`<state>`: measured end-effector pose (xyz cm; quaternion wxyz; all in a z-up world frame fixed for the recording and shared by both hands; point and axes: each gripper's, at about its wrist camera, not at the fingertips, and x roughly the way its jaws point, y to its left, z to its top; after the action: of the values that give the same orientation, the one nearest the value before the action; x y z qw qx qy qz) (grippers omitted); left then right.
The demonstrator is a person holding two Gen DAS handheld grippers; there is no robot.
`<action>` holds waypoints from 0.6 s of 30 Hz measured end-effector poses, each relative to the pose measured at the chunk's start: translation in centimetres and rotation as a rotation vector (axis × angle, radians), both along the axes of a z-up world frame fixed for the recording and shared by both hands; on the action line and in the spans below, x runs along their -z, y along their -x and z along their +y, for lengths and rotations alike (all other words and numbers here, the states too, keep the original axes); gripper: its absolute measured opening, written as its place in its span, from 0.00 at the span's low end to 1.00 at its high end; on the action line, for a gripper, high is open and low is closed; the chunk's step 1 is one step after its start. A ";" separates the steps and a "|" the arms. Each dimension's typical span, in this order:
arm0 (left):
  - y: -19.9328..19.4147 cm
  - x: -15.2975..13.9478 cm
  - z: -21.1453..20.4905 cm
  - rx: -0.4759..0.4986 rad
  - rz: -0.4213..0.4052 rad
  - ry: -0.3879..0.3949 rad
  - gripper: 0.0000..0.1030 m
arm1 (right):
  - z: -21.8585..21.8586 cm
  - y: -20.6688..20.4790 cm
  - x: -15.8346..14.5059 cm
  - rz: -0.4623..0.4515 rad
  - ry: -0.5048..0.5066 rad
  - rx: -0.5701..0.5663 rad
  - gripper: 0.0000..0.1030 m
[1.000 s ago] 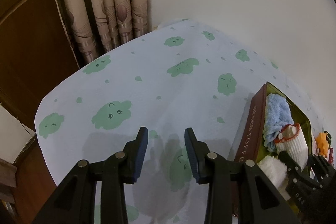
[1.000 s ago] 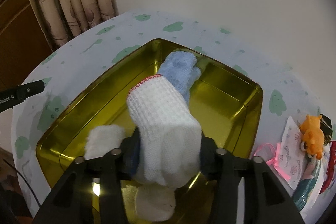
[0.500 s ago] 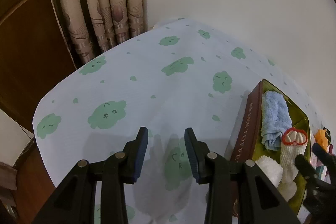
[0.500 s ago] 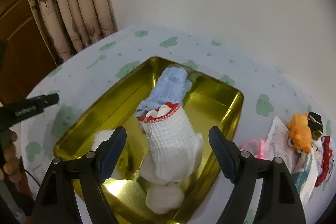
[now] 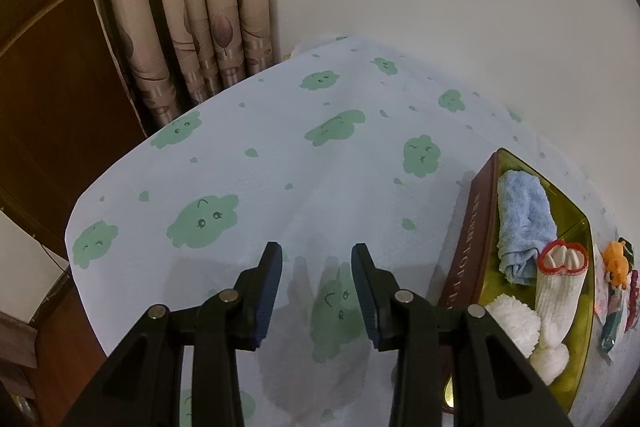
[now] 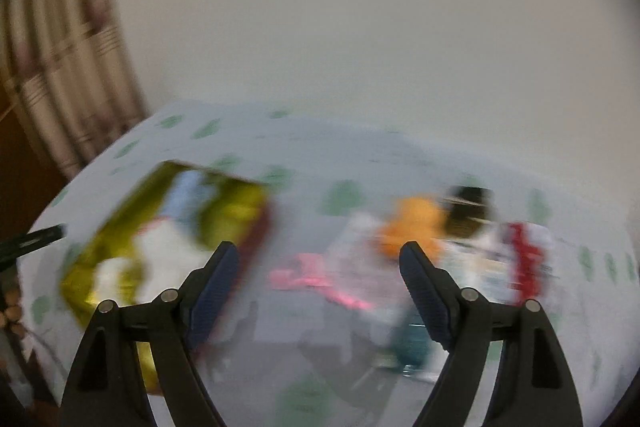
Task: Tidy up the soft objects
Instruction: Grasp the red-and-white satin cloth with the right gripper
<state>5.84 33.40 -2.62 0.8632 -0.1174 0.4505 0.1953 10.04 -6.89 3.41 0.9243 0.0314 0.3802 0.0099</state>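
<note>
A gold tin (image 5: 568,215) with a brown side sits at the right of the left wrist view. It holds a blue cloth (image 5: 524,211), a white sock with red trim (image 5: 558,291) and white fluffy pieces (image 5: 514,319). My left gripper (image 5: 316,263) is open and empty over the tablecloth, left of the tin. The right wrist view is blurred. My right gripper (image 6: 320,267) is open and empty, above the table between the tin (image 6: 120,227) and an orange plush toy (image 6: 416,223).
A pale blue tablecloth (image 5: 280,163) with green cloud prints covers the table. Curtains (image 5: 192,7) hang at the back left beside a white wall. Pink ribbon (image 6: 316,283), red and teal items (image 6: 524,259) lie near the orange toy.
My right gripper let go of the white sock in the tin, opened wide, drew back and swung right toward the toys. My left gripper stayed open, nearly still.
</note>
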 end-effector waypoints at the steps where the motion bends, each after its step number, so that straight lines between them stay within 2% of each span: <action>1: 0.0 0.0 0.0 0.003 0.001 0.001 0.35 | -1.6 -0.1 0.2 0.001 0.009 0.036 0.78; 6: 0.0 -0.1 -0.3 0.017 -0.006 -0.023 0.35 | -8.9 -0.7 2.3 0.052 0.056 0.194 0.78; 10: -0.1 0.1 -0.6 0.027 0.001 -0.037 0.35 | -13.1 -1.4 4.2 0.098 0.033 0.277 0.78; 14: -0.2 0.3 -0.4 0.022 0.005 -0.032 0.35 | -15.7 -2.4 6.1 0.119 -0.011 0.320 0.78; 18: -0.1 0.4 -0.4 0.004 -0.005 -0.041 0.35 | -16.0 -4.6 8.3 0.151 -0.032 0.326 0.78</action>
<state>5.95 33.00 -3.01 0.8670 -0.0994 0.4444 0.2024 14.63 -22.92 -4.89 0.8819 0.1082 0.4382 -0.1363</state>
